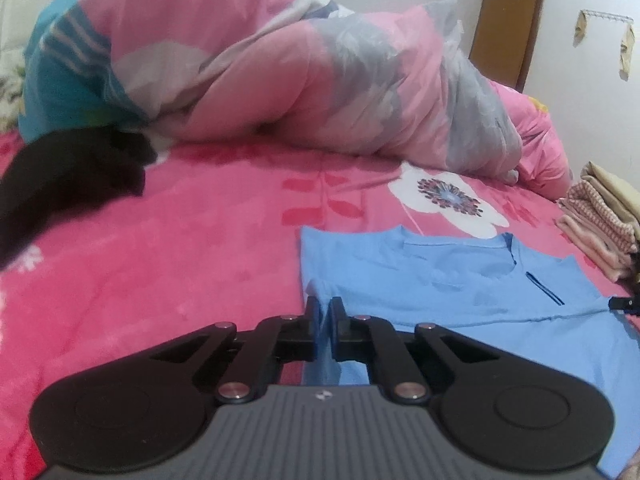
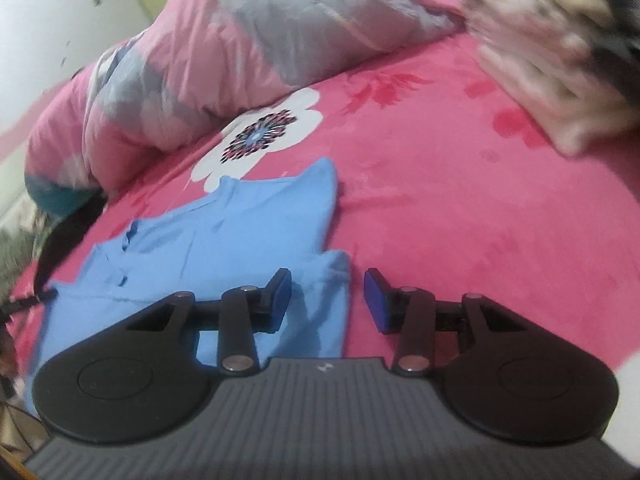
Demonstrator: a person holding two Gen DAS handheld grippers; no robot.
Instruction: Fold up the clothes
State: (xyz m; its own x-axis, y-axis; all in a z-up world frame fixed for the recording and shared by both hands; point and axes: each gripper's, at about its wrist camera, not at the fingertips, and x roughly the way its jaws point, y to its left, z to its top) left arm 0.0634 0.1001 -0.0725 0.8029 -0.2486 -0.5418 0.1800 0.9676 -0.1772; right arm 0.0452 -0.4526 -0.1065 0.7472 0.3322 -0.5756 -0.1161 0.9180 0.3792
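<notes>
The left tool [image 1: 324,308] pointed slightly downward, its two fingers pressed nearly together on a fold of cloth. The right tool [image 2: 326,300] also tilted downward, fingers spread apart, gripping nothing.

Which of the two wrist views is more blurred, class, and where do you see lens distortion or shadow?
Right wrist view: more blurred, with the folded pile at top right smeared, and the right gripper casting a soft shadow on the blue shirt. Left wrist view: sharper; the door leans from fisheye bending, corners are dark, and the quilt is slightly soft.
</notes>
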